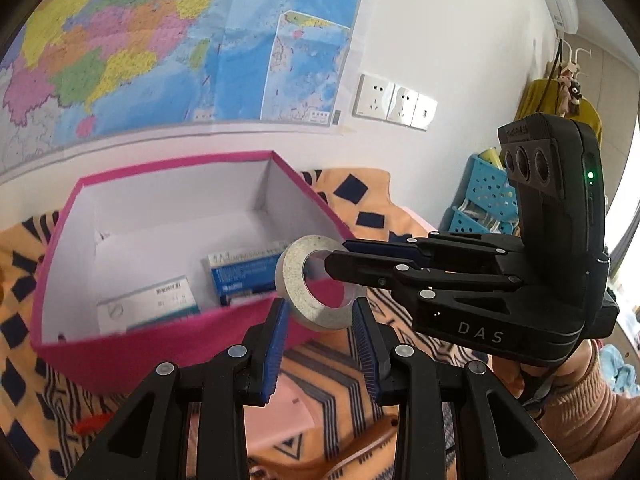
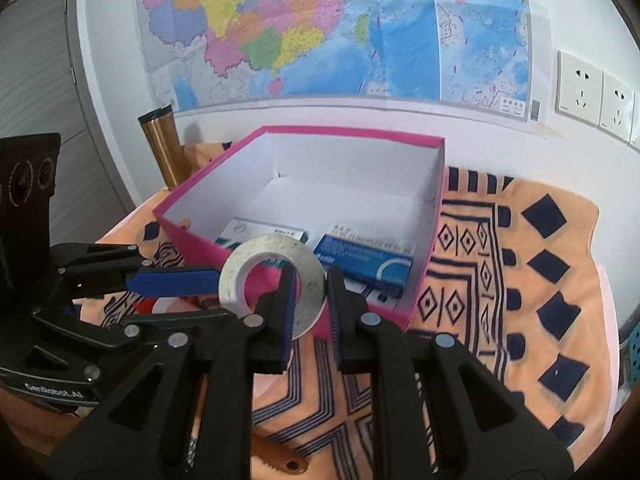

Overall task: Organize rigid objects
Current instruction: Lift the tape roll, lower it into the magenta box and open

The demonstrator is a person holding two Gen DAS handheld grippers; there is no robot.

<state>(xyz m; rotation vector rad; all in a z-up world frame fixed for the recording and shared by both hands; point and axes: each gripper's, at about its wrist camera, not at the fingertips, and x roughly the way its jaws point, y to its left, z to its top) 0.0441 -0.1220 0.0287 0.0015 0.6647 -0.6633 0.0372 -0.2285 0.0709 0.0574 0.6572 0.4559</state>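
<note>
A grey tape roll hangs in the air just before the near edge of the pink box. My right gripper is shut on the tape roll, one finger through its hole and one outside. It shows from the side in the left wrist view. My left gripper is open, its blue pads on either side of the roll's lower part, not touching. In the right wrist view the left gripper's finger reaches toward the roll. Two medicine boxes lie inside the pink box.
An orange patterned cloth covers the table. A gold tumbler stands behind the box on the left. Blue perforated baskets stand at the far right. A wall with a map and sockets lies behind.
</note>
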